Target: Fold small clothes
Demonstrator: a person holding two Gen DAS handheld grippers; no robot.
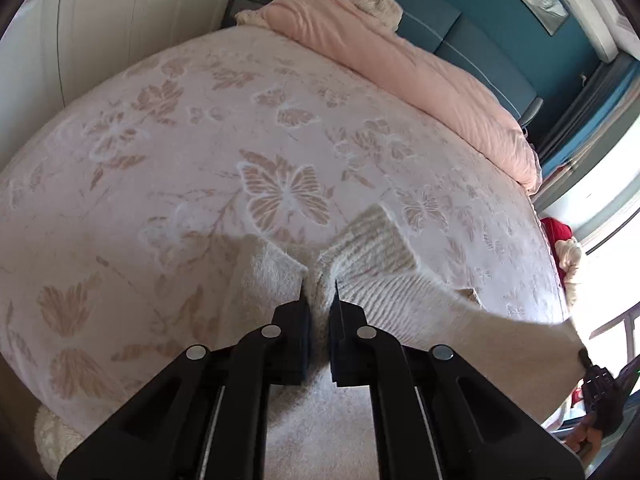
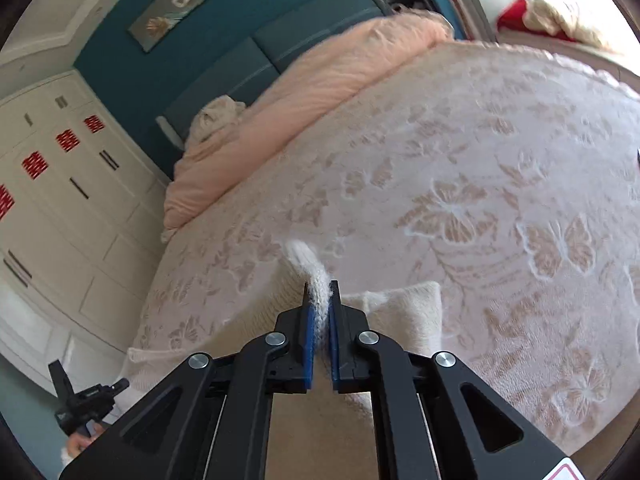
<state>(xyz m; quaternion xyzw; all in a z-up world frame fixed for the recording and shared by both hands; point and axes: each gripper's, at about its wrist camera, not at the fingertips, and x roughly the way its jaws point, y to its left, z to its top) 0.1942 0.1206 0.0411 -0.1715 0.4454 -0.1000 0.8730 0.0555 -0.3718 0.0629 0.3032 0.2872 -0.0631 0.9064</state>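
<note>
Nearest, the left gripper [image 1: 319, 286] pinches a fold of the cream knitted garment [image 1: 372, 252], its fingers pressed together on the wool; the right gripper [image 2: 320, 292] likewise clamps a ribbed edge of the same garment [image 2: 404, 304]; the garment hangs stretched between them above the bedspread [image 1: 180, 152], which is pale pink with butterflies; beyond lies a rolled pink duvet [image 1: 420, 72]; farthest stands a teal headboard [image 1: 472, 28].
</note>
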